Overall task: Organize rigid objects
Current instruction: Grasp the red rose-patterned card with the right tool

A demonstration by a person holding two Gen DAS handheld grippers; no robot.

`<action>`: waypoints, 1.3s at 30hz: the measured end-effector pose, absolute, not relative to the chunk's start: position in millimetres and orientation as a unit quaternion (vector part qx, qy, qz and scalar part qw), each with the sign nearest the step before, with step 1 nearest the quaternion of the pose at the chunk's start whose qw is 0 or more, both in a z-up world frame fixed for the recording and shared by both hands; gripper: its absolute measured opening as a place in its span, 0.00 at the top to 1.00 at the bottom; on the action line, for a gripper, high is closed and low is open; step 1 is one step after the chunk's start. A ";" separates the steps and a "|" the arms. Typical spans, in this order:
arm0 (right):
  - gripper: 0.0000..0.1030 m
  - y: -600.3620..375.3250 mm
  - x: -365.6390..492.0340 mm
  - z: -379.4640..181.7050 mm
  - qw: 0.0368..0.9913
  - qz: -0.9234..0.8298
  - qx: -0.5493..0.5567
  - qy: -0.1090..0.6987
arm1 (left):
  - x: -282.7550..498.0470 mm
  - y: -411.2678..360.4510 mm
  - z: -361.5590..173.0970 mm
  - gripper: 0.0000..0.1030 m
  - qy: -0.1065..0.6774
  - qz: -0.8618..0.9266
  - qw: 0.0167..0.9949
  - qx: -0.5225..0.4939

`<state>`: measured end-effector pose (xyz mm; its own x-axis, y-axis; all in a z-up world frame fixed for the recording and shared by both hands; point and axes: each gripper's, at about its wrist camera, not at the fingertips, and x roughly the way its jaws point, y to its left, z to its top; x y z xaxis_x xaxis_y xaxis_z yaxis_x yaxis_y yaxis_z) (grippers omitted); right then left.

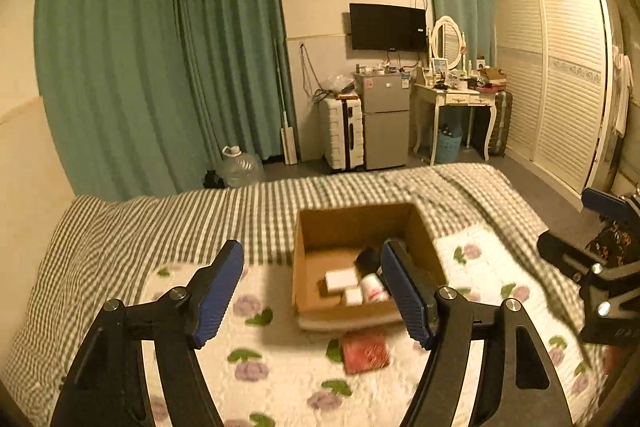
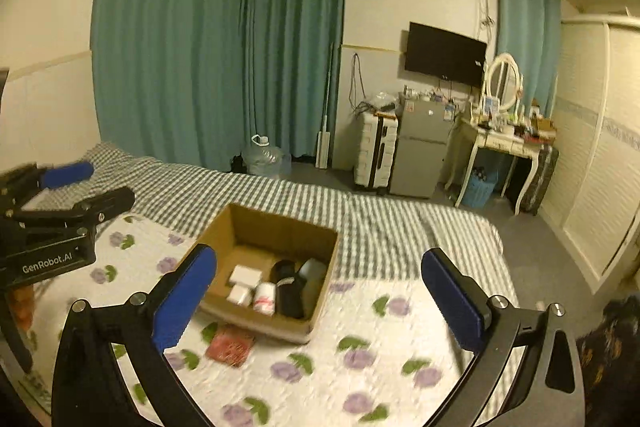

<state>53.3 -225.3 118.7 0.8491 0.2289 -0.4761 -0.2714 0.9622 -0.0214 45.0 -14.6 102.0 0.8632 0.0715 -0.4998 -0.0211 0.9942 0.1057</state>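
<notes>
An open cardboard box (image 1: pixel 320 227) (image 2: pixel 256 223) stands on the bed. Inside lie a white flat box (image 1: pixel 341 279) (image 2: pixel 245 275), a smaller white box (image 2: pixel 239 295), a white bottle with red print (image 1: pixel 374 290) (image 2: pixel 265 298) and black objects (image 2: pixel 289 289). A flat red packet (image 1: pixel 365 350) (image 2: pixel 230 346) lies on the quilt just in front of the box. My left gripper (image 1: pixel 312 275) is open and empty, above the quilt before the box. My right gripper (image 2: pixel 320 279) is open and empty, to the box's right; it shows at the left wrist view's edge (image 1: pixel 576 227).
The bed carries a floral quilt (image 2: pixel 360 359) over a green checked sheet (image 1: pixel 160 223). Beyond the bed are teal curtains, a water jug (image 1: pixel 240 165), a white suitcase (image 1: pixel 344 133), a small fridge (image 1: pixel 386 119), a dressing table (image 1: pixel 456 99) and a wardrobe (image 1: pixel 560 75).
</notes>
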 end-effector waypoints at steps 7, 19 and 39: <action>0.00 -208.9 31.8 65.7 0.956 0.125 -0.016 0.266 | 38.5 15.8 27.1 0.28 0.300 0.028 0.953 0.016; 0.00 -138.7 85.6 -73.0 0.914 0.148 -0.034 0.376 | 84.0 47.7 -92.3 0.28 0.405 0.044 0.913 0.004; 0.31 -81.9 138.4 -160.9 0.874 0.148 -0.111 0.450 | 104.9 71.3 -114.6 0.28 0.431 0.074 0.899 -0.007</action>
